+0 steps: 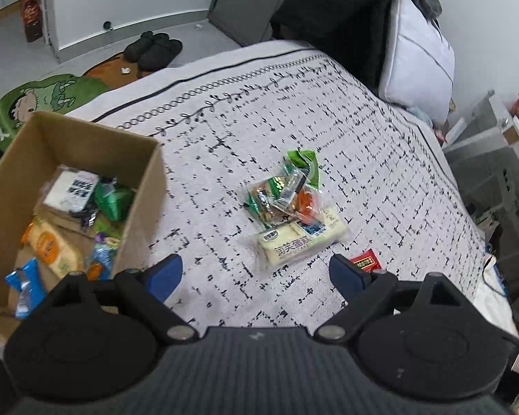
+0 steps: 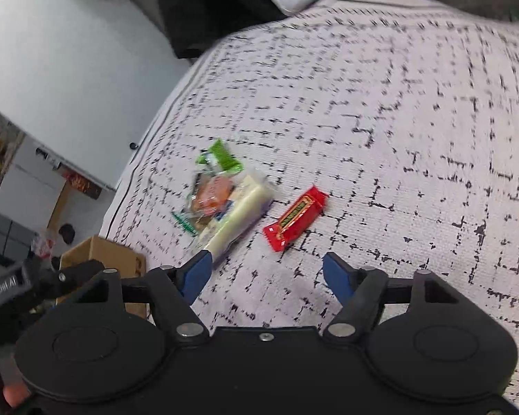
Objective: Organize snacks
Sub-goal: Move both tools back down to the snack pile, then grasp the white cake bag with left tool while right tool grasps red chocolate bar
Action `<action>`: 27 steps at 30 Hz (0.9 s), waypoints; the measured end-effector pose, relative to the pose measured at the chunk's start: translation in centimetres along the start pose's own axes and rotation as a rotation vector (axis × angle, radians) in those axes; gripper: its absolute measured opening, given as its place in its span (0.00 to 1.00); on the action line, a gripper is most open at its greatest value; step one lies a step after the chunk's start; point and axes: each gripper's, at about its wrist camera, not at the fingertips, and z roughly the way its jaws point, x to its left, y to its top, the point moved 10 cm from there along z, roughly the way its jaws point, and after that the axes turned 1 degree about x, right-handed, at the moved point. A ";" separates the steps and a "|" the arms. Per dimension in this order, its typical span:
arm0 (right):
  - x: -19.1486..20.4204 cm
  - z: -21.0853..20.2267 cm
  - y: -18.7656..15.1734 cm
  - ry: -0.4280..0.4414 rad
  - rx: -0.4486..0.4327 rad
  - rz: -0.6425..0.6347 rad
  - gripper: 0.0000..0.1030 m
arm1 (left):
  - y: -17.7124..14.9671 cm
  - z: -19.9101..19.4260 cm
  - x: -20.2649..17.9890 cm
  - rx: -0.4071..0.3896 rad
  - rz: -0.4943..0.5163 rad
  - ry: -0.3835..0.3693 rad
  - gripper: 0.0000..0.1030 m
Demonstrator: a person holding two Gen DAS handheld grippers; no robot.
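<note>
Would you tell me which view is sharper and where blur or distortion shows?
Left wrist view: sharp, print on the pale cake packet readable, fisheye bending the cardboard box. Right wrist view: motion-blurred, red snack bar and bedspread smeared.

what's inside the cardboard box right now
The cardboard box holds loose snacks: a white packet, green wrappers, a yellow cake pack, a blue wrapper. Anything beneath them is hidden.

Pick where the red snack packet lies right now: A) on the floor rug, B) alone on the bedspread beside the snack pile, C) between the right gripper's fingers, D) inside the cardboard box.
B: the red snack packet lies flat on the bedspread, apart from the snack pile.
</note>
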 end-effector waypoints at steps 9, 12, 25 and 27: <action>-1.5 3.2 0.6 0.002 0.043 0.072 0.62 | -0.4 4.9 -1.6 0.041 0.068 0.019 0.88; -1.8 4.5 1.5 -0.009 0.045 0.088 0.62 | -0.3 6.5 -2.0 0.056 0.090 0.026 0.88; -1.9 8.0 2.9 -0.030 0.064 0.084 0.56 | 0.0 12.8 -2.6 0.119 0.199 0.071 0.88; -2.0 8.2 3.1 -0.043 0.057 0.075 0.46 | 0.0 13.4 -3.0 0.121 0.214 0.072 0.88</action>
